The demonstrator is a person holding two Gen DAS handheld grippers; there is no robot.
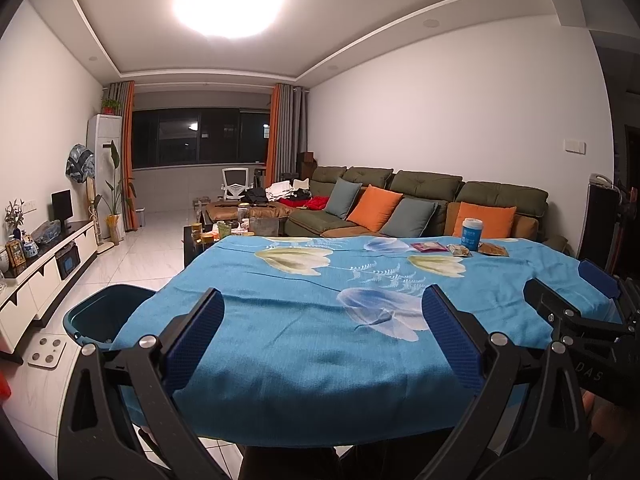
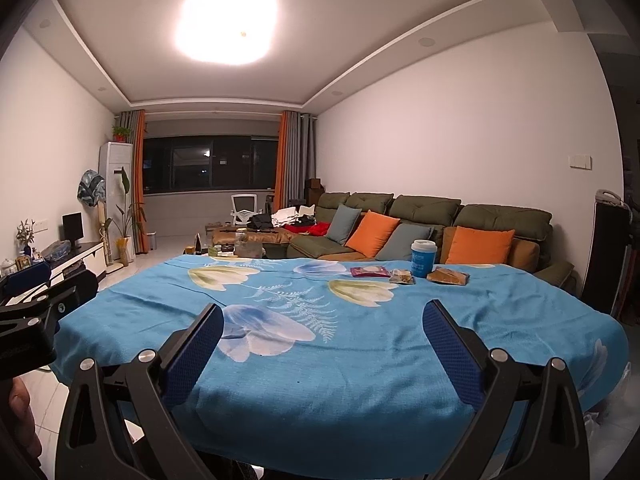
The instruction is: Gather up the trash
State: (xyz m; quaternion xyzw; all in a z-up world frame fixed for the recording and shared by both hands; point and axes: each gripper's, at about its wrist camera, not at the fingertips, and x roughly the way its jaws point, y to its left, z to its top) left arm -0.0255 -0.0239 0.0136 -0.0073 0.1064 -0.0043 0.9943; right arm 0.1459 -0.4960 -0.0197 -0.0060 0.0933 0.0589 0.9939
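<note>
Only left view shows teal bin (image 1: 102, 314).

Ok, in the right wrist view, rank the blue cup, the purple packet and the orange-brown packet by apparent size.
1. blue cup, largest, standing upright.
2. orange-brown packet and purple packet look about alike lying flat on the tablecloth; too close to rank.

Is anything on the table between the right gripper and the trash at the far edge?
Nothing visible. Bare blue tablecloth lies between the open right gripper and the cup with three wrappers around it.
</note>
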